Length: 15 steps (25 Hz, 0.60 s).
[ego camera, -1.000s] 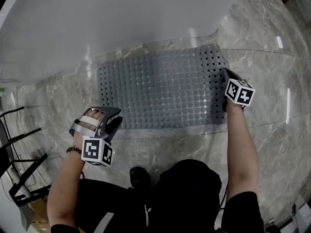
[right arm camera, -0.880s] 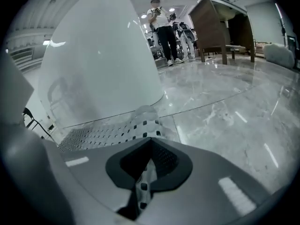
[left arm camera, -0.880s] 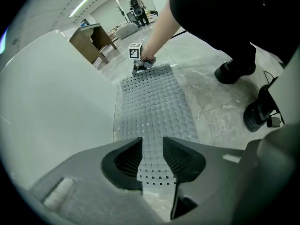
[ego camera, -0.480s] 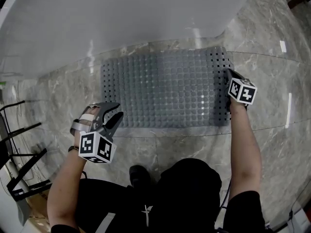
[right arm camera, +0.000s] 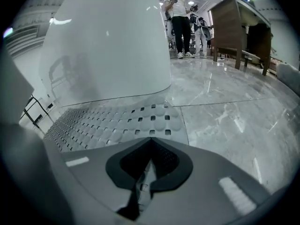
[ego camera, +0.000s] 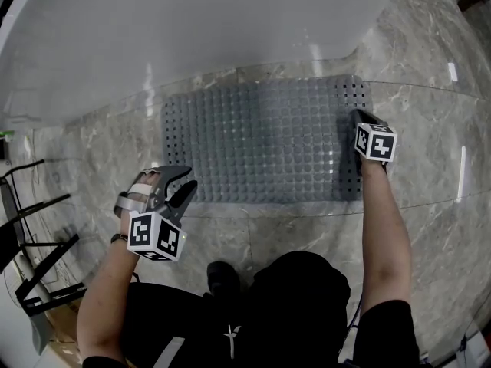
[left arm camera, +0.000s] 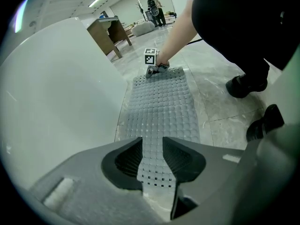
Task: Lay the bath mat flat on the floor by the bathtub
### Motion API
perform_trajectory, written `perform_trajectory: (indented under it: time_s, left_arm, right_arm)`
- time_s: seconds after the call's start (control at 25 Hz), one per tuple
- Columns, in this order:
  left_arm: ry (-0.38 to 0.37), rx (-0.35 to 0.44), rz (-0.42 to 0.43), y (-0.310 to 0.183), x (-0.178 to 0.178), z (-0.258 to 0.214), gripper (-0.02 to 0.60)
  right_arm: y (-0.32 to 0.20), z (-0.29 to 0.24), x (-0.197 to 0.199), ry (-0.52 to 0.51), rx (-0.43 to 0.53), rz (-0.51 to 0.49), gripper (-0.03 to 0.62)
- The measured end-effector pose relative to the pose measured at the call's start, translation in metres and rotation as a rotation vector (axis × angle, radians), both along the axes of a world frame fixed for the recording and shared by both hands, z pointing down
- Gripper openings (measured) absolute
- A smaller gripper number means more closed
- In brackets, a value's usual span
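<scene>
The grey bath mat (ego camera: 261, 140) is spread on the marble floor (ego camera: 430, 90), with its long side just beside the white bathtub (ego camera: 192, 29); its right end is pinched between the closed jaws of the right gripper (ego camera: 357, 117), and a thin strip of the perforated edge is seen between the pads; the left gripper (ego camera: 186, 186) is held at the mat's near left corner with its jaws apart; the mat is seen through the gap, but nothing is clasped there.
</scene>
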State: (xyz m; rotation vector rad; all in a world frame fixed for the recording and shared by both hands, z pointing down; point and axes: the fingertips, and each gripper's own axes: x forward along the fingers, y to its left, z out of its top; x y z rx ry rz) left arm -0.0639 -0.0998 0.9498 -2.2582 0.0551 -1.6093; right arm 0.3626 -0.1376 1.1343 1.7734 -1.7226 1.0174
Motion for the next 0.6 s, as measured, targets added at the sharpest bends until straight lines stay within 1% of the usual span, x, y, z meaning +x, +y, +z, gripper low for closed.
perform_trajectory:
  time_s: [0.24, 0.36, 0.48, 0.6]
  left_arm:
    - [-0.003, -0.007, 0.008, 0.003, 0.002, 0.004, 0.143]
    - [0.009, -0.004, 0.004, 0.002, 0.004, 0.001, 0.143]
    - [0.026, 0.001, 0.008, 0.004, 0.005, -0.005, 0.143]
    - [0.044, 0.013, 0.015, 0.008, 0.001, -0.013, 0.143]
  right_arm:
    - [0.000, 0.000, 0.000, 0.023, 0.012, -0.009, -0.006]
    - [0.000, 0.000, -0.001, -0.006, 0.015, -0.001, -0.005]
    - [0.004, -0.009, 0.000, -0.051, 0.034, 0.026, -0.006]
    - [0.018, -0.023, -0.003, -0.044, 0.033, 0.020, -0.005]
